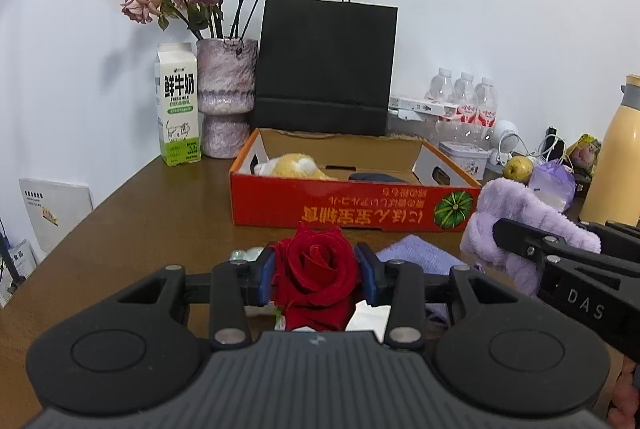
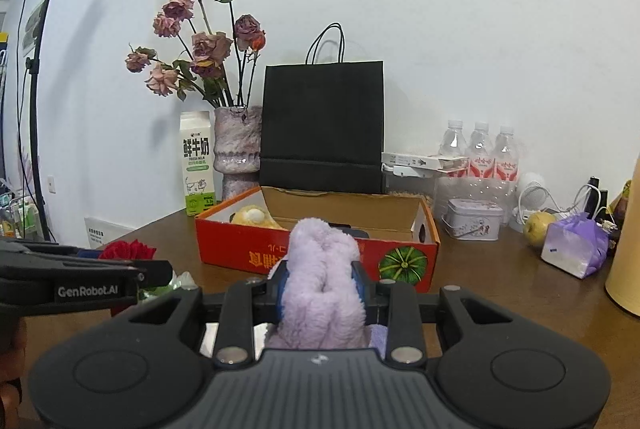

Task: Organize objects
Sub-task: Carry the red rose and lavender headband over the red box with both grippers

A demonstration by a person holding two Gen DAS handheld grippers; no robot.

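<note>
My left gripper [image 1: 318, 265] is shut on a red rose [image 1: 316, 269], held above the wooden table in front of the red cardboard box [image 1: 352, 205]. My right gripper [image 2: 322, 283] is shut on a fluffy purple plush item [image 2: 322, 281], also just in front of the box [image 2: 320, 257]. The plush item shows at the right of the left wrist view [image 1: 516, 225]; the rose shows at the left of the right wrist view [image 2: 128, 251]. Inside the box lie a yellow plush toy [image 1: 294, 167] and a dark object [image 1: 376, 177].
Behind the box stand a black paper bag [image 1: 326, 65], a vase of dried roses [image 1: 226, 93] and a milk carton [image 1: 178, 109]. To the right are water bottles [image 1: 464, 97], a tin [image 2: 474, 219], a pear [image 2: 540, 227], a purple bag [image 2: 576, 249] and a yellow flask [image 1: 616, 157]. A purple cloth [image 1: 416, 255] lies on the table.
</note>
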